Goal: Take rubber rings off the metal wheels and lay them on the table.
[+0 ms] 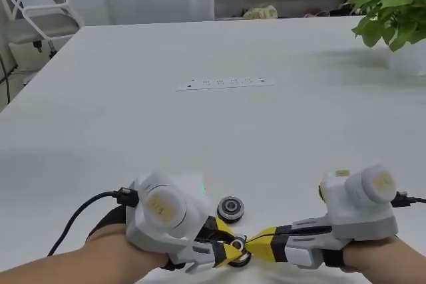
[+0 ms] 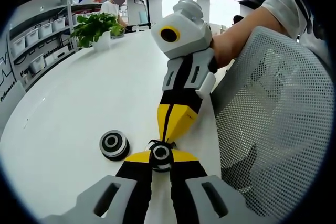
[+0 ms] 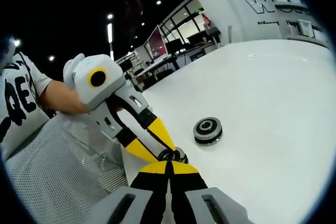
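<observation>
Metal wheel [image 2: 160, 154] is pinched between the left claw's [image 2: 160, 159] tips. Right claw [image 3: 169, 166], pressed together, meets it tip to tip and touches that wheel's rim. Second wheel [image 1: 230, 208], its dark ring [image 3: 198, 131] on, lies flat on the table [image 1: 213, 138] just beyond both claws, apart from them.
</observation>
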Motion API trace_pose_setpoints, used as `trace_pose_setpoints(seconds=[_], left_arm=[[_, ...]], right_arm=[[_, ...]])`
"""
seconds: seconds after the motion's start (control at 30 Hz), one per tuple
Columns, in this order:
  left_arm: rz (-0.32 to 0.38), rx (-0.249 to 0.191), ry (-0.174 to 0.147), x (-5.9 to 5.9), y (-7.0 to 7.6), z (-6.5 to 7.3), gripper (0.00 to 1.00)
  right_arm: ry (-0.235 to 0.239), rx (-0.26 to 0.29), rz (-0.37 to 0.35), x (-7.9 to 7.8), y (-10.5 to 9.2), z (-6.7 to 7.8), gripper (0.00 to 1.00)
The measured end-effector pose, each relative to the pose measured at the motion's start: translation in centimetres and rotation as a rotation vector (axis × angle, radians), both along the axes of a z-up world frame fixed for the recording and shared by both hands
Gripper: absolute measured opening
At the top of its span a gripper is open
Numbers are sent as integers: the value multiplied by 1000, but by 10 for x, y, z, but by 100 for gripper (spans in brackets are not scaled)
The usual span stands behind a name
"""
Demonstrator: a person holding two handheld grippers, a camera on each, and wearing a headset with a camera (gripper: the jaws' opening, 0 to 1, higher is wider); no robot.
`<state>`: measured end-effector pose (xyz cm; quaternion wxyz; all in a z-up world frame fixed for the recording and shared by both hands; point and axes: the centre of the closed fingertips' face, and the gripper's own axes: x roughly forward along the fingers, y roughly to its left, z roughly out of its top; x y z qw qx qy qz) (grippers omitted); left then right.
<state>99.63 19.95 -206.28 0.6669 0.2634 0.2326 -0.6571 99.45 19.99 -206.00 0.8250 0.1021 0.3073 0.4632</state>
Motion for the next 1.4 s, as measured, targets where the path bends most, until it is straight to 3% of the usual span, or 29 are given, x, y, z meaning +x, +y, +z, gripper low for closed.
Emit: trace_pose_setpoints(seconds=[0.4, 0.57, 0.63, 0.87, 1.13, 1.4], left_arm=[[-1, -4, 1, 0, 0, 0, 7], [-1, -6, 1, 0, -1, 0, 7], [0, -8, 1, 1, -1, 0, 7], [4, -21, 5, 1, -2, 0, 7], [9, -11, 31, 0, -1, 1, 9], [13, -29, 49, -4, 1, 13, 16]], right_arm=[[-11, 8, 14, -1, 3, 2, 0], [-18, 59, 26, -2, 9, 11, 0], [-34, 23, 26, 0, 6, 7, 0], [-30, 34, -1, 2, 2, 7, 0], [-31, 43, -19, 3, -1, 9, 0], [-34, 64, -35, 4, -4, 15, 0]])
